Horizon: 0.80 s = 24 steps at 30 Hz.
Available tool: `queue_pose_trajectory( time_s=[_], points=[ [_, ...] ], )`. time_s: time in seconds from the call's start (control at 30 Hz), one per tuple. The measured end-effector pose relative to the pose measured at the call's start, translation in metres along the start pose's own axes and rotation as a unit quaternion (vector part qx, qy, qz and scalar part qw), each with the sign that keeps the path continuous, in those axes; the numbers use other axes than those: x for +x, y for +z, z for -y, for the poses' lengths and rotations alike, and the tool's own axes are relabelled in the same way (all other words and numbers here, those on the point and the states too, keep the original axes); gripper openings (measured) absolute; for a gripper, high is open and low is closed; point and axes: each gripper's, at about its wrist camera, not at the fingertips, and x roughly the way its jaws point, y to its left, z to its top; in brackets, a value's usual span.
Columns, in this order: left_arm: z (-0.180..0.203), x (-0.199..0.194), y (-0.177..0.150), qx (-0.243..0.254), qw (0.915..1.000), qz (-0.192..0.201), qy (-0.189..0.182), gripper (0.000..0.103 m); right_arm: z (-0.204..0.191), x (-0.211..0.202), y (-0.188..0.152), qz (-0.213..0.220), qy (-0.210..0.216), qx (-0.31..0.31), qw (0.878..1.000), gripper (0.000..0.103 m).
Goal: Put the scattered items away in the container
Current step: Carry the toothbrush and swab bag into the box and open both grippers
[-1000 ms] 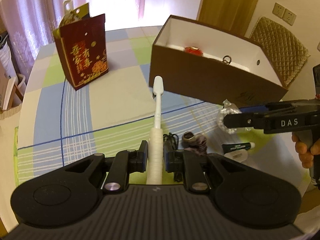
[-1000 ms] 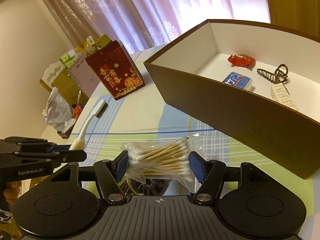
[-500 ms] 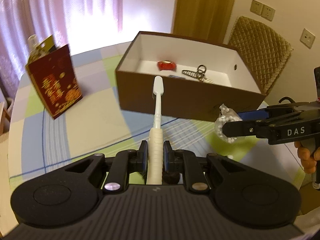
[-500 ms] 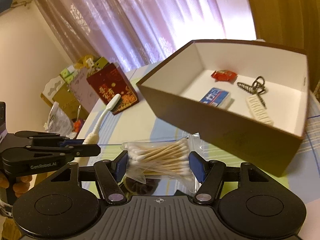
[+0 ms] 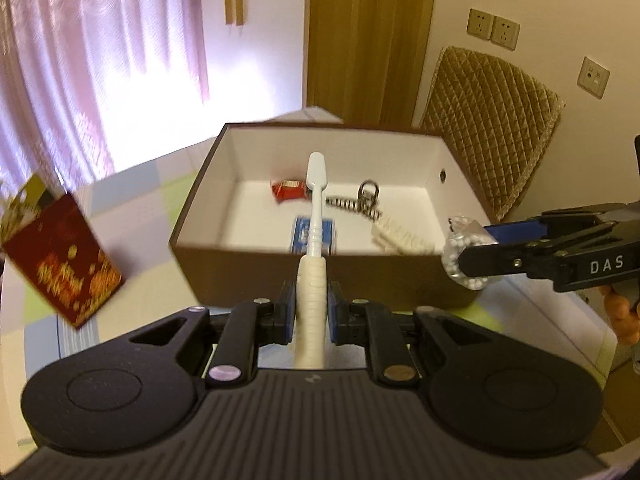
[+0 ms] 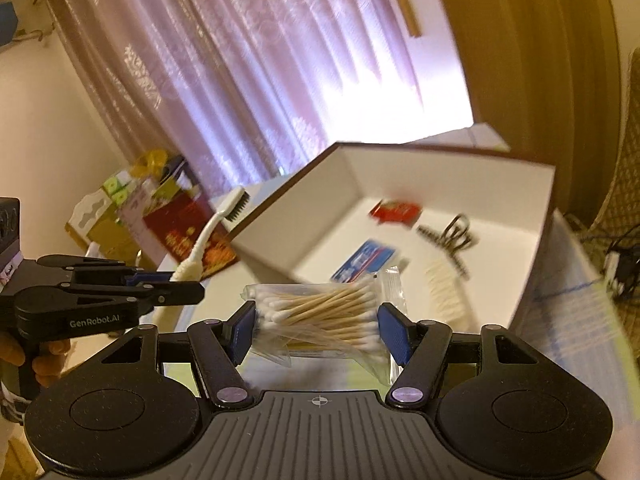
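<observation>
My left gripper [image 5: 312,308] is shut on a white toothbrush [image 5: 314,232], whose head reaches over the near wall of the brown box [image 5: 240,272]. In the right wrist view that toothbrush [image 6: 216,228] sticks out of the left gripper [image 6: 192,296] at the left. My right gripper [image 6: 318,330] is shut on a clear bag of cotton swabs [image 6: 320,316], held over the box's near edge [image 6: 276,264]. The bag [image 5: 464,256] also shows at the right gripper's tip in the left wrist view. Inside the box lie a red packet [image 5: 288,190], a blue packet [image 5: 300,236], a dark hair claw [image 5: 364,204] and a cream clip [image 5: 400,236].
A dark red gift bag [image 5: 64,256] stands on the checked tablecloth [image 5: 132,184] left of the box. A quilted chair back [image 5: 492,128] rises behind the box at the right. Pink curtains [image 6: 280,60] hang behind. Boxes and clutter [image 6: 132,200] sit beyond the table's left side.
Both grippers have risen and moved forward toward the box with their loads. The toothbrush head now reaches over the box interior, and the swab bag has come to the box's near edge.
</observation>
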Motion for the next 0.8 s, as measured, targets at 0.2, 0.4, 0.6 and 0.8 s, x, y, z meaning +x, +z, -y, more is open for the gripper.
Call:
queue_pose_trajectory(
  time_s=[0.2,0.4,0.6,0.8],
  points=[
    [0.001,0.021,0.035,0.012,0.9998,0.013,0.003,0.012,0.027,-0.002,0.025,0.016,-0.017,-0.006,1.000,0.067],
    [-0.002,0.044,0.062,0.017,0.9997,0.016,0.005,0.012,0.045,0.008,0.044,0.019,-0.020,-0.015,1.000,0.067],
    [-0.008,0.071,0.082,0.015,0.9998,0.009,0.009,0.012,0.054,0.025,0.059,0.012,-0.016,-0.029,0.999,0.067],
    [-0.021,0.101,0.095,0.002,0.9998,-0.010,0.018,0.012,0.062,0.050,0.072,0.002,-0.010,-0.047,0.999,0.067]
  ],
)
